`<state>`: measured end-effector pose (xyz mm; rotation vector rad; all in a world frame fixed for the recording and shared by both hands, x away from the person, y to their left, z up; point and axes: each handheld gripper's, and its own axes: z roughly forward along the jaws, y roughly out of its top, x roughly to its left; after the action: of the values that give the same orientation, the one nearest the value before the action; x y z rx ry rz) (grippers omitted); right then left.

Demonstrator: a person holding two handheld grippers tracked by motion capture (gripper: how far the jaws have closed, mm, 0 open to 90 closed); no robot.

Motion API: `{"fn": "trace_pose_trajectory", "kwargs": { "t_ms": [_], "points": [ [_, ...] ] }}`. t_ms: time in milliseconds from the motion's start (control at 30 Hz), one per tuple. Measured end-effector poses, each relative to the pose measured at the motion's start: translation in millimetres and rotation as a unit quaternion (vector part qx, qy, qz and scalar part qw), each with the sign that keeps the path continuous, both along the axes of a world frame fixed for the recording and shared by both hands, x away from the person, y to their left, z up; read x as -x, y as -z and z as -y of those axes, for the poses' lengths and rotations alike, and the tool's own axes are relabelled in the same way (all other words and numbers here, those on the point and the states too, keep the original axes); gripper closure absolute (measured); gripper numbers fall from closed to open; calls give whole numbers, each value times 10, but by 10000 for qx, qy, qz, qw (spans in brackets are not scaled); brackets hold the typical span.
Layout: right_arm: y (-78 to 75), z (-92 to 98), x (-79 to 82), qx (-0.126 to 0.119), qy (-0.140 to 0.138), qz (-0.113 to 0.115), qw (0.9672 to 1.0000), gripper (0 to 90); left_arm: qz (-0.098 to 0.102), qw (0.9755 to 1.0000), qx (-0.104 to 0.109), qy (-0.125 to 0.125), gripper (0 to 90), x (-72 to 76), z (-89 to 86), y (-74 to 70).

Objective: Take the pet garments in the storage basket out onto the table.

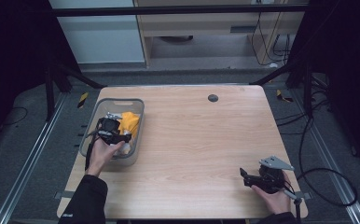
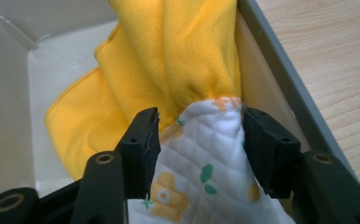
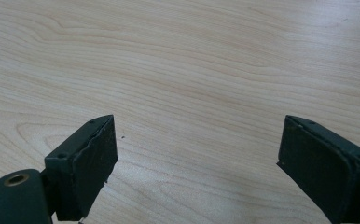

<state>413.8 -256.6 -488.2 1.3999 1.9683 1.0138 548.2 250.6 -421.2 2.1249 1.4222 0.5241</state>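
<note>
Our left gripper (image 2: pixel 200 133) sits low inside the grey bin (image 1: pixel 91 122) at the table's left edge, its jaws pinched in on a bunched fold of the white quilted cloth (image 2: pixel 201 172), the one printed with small orange and green shapes. To do this well, we judge it best to hold the pinch firm and lift straight up before swinging out, so the fabric clears the near wall instead of snagging on the rim. We should watch the yellow cloth (image 2: pixel 169 60), since it lies against the quilted one just ahead of the jaws and may ride up with it; a slow lift would let it slide back.

Our right gripper (image 3: pixel 197 149) rests well apart at the near right corner of the wooden table (image 1: pixel 197 140), jaws spread wide over bare wood, free to steady the bin if it shifts.

As for what the bin holds, from largest to smallest: the yellow cloth draped up against one wall and across the pale floor, then the quilted cloth beneath our jaws.
</note>
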Motion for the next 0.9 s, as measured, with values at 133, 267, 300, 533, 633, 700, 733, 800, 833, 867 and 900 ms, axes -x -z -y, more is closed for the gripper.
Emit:
{"fn": "trace_pose_trajectory", "kwargs": {
  "t_ms": [133, 267, 300, 533, 633, 700, 733, 800, 833, 867, 900],
  "points": [
    [1, -1, 1, -7, -5, -18, 10000, 114, -105, 9998, 151, -88, 522, -7, -23, 37],
    [4, -2, -1, 15, -14, -17, 10000, 113, -212, 9995, 180, -141, 577, -17, -38, 67],
    [4, -2, -2, 12, -14, -21, 10000, 113, -240, 9994, 193, -142, 590, -19, -36, 73],
    [5, -2, -1, 23, -25, -26, 10000, 112, -345, 9988, 267, -206, 746, -30, -41, 93],
    [5, 0, -3, 29, -29, -24, 10000, 112, -338, 9988, 281, -221, 777, -24, -45, 91],
    [6, -1, -3, 32, -29, -26, 10000, 111, -311, 9989, 261, -229, 787, -16, -47, 88],
    [5, -2, -1, 29, -27, -33, 10000, 110, -289, 9989, 263, -248, 791, -3, -55, 73],
    [5, -2, -1, 28, -26, -34, 10000, 110, -269, 9989, 282, -278, 793, 7, -61, 60],
    [6, -2, -3, 30, -23, -31, 10000, 110, -249, 9988, 284, -300, 797, 21, -75, 33],
    [6, -3, -2, 27, -18, -36, 10000, 110, -226, 9988, 301, -320, 798, 31, -84, 16],
    [6, -3, -2, 31, -16, -37, 10000, 110, -209, 9988, 315, -324, 799, 41, -98, -3]
  ]
}}
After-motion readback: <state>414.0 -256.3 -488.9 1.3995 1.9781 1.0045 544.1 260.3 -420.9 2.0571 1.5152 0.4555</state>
